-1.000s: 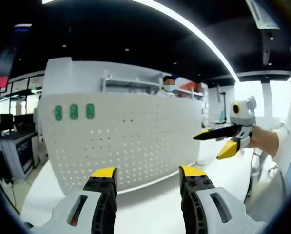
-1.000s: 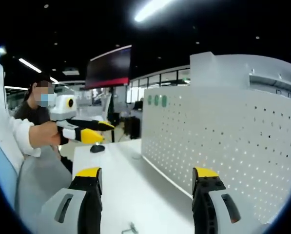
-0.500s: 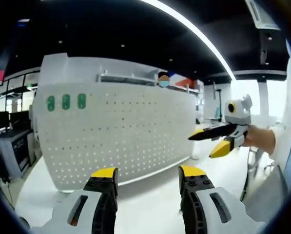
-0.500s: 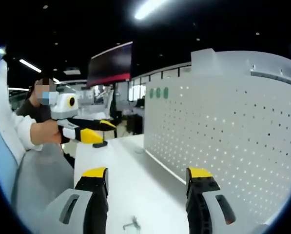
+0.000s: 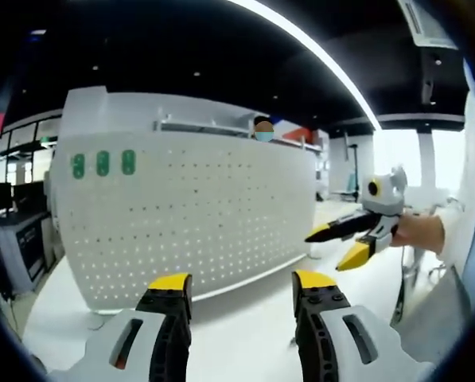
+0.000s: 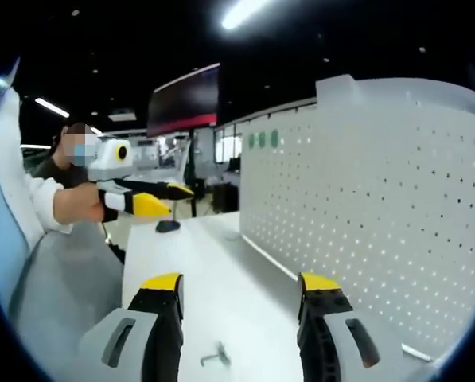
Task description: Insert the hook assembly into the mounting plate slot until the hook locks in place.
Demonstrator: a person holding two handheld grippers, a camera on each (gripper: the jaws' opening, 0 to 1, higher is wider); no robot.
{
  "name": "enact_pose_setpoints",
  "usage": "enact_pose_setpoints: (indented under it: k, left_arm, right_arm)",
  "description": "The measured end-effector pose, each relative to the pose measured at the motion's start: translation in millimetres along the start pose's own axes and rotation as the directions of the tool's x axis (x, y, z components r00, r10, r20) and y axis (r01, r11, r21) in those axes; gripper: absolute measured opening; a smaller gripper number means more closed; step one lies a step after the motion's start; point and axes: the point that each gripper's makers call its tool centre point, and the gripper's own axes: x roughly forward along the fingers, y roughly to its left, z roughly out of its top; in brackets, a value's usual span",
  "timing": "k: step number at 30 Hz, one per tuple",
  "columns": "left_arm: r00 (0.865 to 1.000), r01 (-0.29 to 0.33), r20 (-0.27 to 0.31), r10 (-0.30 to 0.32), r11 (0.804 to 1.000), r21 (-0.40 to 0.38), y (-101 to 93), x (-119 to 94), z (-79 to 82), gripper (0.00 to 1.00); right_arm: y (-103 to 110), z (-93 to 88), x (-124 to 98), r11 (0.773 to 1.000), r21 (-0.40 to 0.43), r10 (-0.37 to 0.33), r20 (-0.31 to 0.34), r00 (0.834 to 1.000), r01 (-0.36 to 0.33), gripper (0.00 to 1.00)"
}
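Observation:
A white pegboard mounting plate (image 5: 189,215) stands upright on the white table (image 5: 237,334); in the right gripper view the same plate (image 6: 372,207) runs along the right side. A small metal hook (image 6: 213,356) lies on the table between my right gripper's jaws. My right gripper (image 6: 239,282) is open above the table with nothing in it, and it also appears held by a hand in the left gripper view (image 5: 330,248). My left gripper (image 5: 241,282) is open and empty, facing the plate; it shows at the left of the right gripper view (image 6: 173,199).
Three green marks (image 5: 102,163) sit at the plate's top corner. A small black object (image 6: 168,226) rests on the far end of the table (image 6: 221,270). A dark screen (image 6: 185,99) hangs behind. Desks (image 5: 14,239) stand left of the plate.
Both views have shifted a little toward the plate. The right gripper has sunk slightly lower, its jaws stand a bit closer together, and the hook now shows more fully.

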Motion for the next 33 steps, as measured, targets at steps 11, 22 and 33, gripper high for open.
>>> enact_pose_setpoints:
  k: [11, 22, 33]
  left_arm:
    - [1.0, 0.012, -0.001, -0.012, 1.0, -0.001, -2.5, 1, -0.8, 0.52]
    - [1.0, 0.018, -0.008, -0.018, 1.0, -0.001, -3.5, 2, -3.4, 0.52]
    - [0.999, 0.027, -0.017, -0.027, 1.0, -0.003, -6.5, 2, -5.8, 0.52]
  right_arm:
    - [4, -35.1, 2, 0.999, -0.008, 0.046, -0.04, 0.998, -0.046, 0.47]
    - [4, -63.9, 7, 0.998, -0.009, 0.066, -0.093, 0.993, -0.067, 0.35]
    - [15, -103.3, 13, 0.993, -0.019, 0.111, -0.182, 0.977, -0.116, 0.24]
